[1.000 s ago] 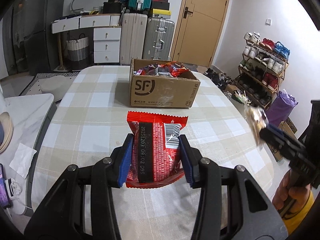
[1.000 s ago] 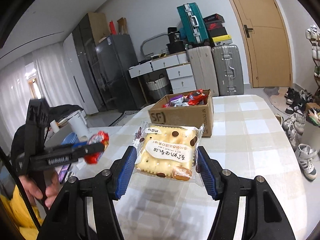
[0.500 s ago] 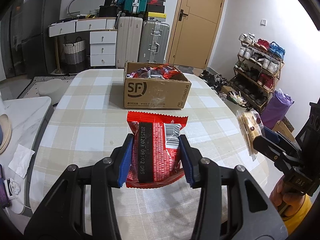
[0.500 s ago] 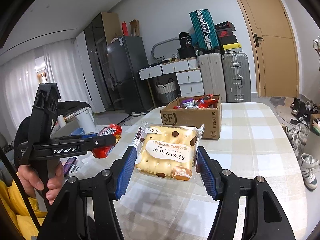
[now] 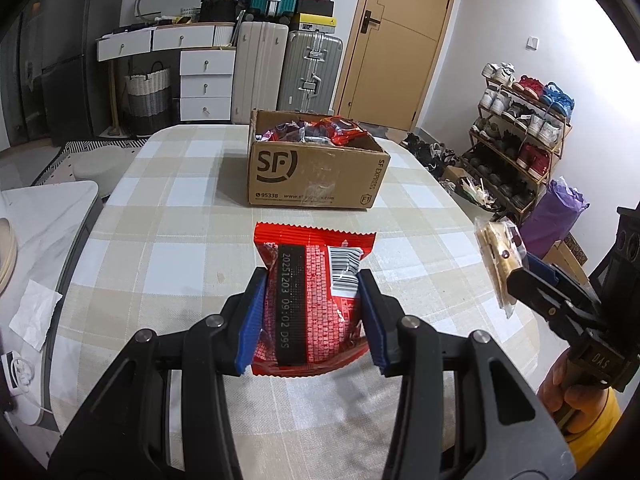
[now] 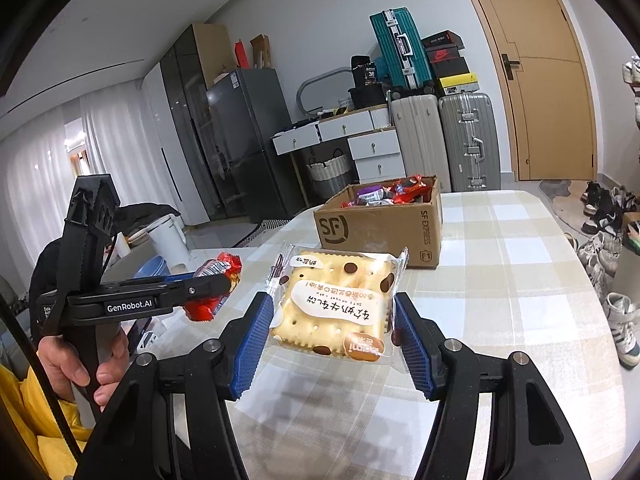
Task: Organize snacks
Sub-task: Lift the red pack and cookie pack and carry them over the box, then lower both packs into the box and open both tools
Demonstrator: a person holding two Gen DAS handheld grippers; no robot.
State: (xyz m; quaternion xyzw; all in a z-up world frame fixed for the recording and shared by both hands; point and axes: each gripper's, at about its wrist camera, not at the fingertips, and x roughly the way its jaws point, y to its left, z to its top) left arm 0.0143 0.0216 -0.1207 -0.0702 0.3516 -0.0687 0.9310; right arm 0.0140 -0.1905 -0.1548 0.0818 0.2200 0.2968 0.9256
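Left gripper clamps crinkled red foil snack packet, right gripper clamps clear-wrapped biscuit pack; slick wrappers may slip short of brown cardboard box at 12 o'clock

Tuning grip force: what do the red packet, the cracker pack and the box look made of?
Red packet: glossy plastic film, going by the crimped, serrated top edge. Cracker pack: clear shiny film, cracker visible through it. Box: matte brown cardboard with printed logo, apparently corrugated.
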